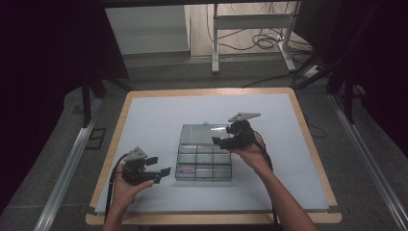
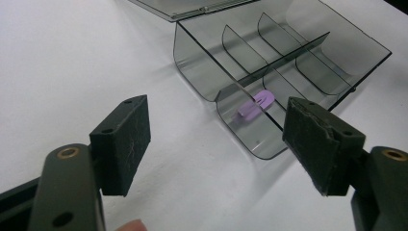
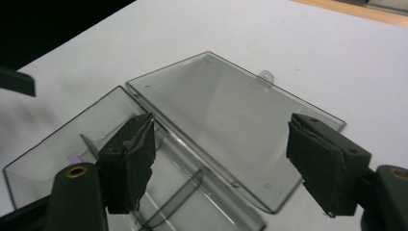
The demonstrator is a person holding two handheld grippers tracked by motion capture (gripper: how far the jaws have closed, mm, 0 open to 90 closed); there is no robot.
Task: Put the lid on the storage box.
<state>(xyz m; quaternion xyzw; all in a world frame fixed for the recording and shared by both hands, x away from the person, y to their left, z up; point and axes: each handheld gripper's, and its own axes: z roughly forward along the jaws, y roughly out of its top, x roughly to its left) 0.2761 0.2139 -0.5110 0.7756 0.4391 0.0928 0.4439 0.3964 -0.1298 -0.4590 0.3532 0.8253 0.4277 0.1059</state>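
Compartment box [image 1: 204, 161] of clear smoky plastic sits in the middle of the white table [image 1: 144, 125], with its lid [image 1: 204, 131] laid flat open behind it, toward the top of the high view. One small purple piece [image 2: 257, 103] lies in the compartment at the lower left of the box in that view.

I judge the main risk to be the right gripper [image 1: 222, 141]: it hovers over the hinge and lid with its jaws spread wide and empty, so a careless drop could push the light box or snap the lid shut.

In the right gripper view the lid [image 3: 231, 125] lies between and beyond the jaws, not touched.

At the lower left, the left gripper [image 1: 161, 166] is also released, beside the box, with the purple piece ahead between its jaws.
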